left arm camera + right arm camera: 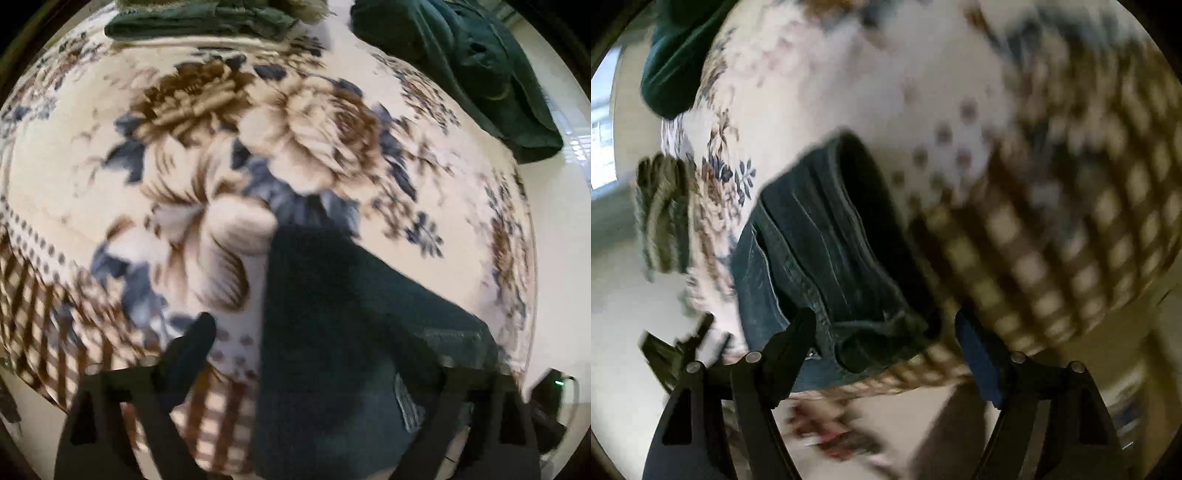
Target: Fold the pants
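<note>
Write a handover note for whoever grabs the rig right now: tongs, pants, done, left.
Both views are motion-blurred, so take this loosely.
Left tongs: open; dark jeans lie between the fingers, with no pinch visible.
Right tongs: open, straddling the thick folded end of the jeans, not clamped.
The jeans sit near the edge of the floral blanket. A folded green garment and a crumpled green one lie at the far side.
Done: jeans appear folded into several layers.
Left: whether another fold is needed cannot be told; check the bundle, close on it if so.
</note>
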### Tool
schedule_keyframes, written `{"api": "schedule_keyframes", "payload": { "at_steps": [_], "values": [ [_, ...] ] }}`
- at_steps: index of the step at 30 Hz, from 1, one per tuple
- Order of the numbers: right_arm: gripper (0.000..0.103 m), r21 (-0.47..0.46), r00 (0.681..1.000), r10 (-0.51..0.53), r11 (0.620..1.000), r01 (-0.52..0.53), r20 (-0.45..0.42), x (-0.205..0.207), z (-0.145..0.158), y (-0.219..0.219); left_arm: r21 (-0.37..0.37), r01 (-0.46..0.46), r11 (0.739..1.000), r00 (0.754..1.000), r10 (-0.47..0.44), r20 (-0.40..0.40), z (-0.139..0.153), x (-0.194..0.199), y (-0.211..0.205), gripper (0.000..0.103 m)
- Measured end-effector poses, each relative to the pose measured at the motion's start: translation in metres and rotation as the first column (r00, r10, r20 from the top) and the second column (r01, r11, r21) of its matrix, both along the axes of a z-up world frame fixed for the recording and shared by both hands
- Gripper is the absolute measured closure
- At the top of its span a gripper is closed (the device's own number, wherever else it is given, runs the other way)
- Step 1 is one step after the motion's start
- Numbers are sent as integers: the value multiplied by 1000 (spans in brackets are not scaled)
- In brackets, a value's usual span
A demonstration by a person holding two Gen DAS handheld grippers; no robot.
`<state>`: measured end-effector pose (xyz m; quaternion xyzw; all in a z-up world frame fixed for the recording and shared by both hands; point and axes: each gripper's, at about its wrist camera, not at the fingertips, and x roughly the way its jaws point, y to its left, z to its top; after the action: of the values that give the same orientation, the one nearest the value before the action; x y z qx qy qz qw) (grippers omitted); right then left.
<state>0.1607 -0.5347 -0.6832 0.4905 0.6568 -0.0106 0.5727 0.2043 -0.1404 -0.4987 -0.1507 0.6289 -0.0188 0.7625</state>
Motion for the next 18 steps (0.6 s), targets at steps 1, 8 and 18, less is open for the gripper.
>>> {"api": "schedule_keyframes", "payload": {
  "at_steps": [1, 8, 18],
  "values": [
    [63, -17, 1000, -13, 1000, 13, -1, -2, -1, 4, 1, 4, 1000, 1000, -4, -9, -3, -3, -2, 10],
    [83, -311, 975, 139, 947, -80, 172, 1, 82, 32, 23, 19, 1000, 995, -17, -99, -36, -28, -9, 10],
    [44, 6, 993, -116, 993, 116, 21, -52, 2, 2, 4, 54, 999, 992, -53, -119, -49, -39, -5, 0]
  ]
}}
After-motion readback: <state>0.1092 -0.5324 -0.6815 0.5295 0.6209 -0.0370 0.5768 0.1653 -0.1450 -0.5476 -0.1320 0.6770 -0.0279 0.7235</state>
